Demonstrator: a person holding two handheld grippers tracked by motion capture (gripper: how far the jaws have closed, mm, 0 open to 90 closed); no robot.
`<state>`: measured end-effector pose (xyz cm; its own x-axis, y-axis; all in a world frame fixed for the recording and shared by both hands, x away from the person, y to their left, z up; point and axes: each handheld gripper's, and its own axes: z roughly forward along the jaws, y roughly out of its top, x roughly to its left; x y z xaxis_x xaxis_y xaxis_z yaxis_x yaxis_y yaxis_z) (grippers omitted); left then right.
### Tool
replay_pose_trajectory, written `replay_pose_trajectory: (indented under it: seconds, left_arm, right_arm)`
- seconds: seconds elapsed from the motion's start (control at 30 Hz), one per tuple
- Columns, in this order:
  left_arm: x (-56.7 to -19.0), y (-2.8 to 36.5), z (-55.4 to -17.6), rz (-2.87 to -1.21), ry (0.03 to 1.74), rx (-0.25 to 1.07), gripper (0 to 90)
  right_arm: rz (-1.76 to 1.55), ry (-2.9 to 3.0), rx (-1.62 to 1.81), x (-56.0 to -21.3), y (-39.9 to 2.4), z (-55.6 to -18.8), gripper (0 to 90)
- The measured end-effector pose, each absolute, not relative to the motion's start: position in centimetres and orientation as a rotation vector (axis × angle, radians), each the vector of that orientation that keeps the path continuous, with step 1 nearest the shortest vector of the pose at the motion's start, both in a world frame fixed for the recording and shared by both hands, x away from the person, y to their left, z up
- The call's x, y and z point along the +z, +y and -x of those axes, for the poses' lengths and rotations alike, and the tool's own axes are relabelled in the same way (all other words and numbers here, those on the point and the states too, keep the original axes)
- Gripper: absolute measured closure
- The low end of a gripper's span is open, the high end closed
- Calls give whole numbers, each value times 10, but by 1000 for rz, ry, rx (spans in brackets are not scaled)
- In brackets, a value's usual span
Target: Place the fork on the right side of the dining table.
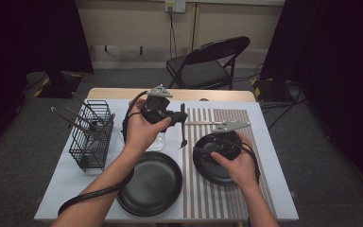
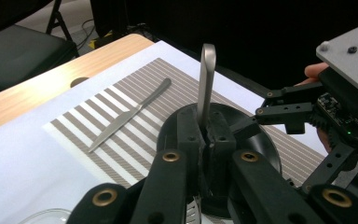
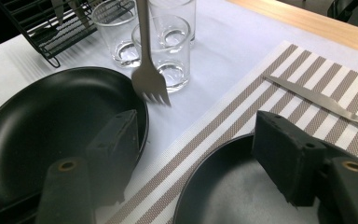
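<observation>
Steel fork (image 1: 183,132) hanging from raised left gripper (image 1: 182,117).

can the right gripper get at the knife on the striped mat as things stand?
Probably yes. The right gripper is open and holds nothing, hovering over the near black plate; the knife lies bare on the striped mat just beyond, nothing between.

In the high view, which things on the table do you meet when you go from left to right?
Wire basket → left black plate → fork held in the left claw → right black plate under the right claw.
</observation>
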<state>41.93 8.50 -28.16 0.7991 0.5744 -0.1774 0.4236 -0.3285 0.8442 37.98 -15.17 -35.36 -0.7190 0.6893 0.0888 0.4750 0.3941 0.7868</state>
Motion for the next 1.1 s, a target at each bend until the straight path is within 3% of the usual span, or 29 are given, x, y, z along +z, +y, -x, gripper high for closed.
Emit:
replay_pose_trajectory:
  seconds: [0.7, 1.1]
  left_arm:
    - [-286, 55, -407, -2002, 702, 185, 870]
    - [-296, 53, -403, -2007, 707, 186, 869]
  right_arm:
    - [-1065, 2380, 1299, -337, -137, -382, 565]
    - [-1101, 2364, 1320, -331, -132, -383, 650]
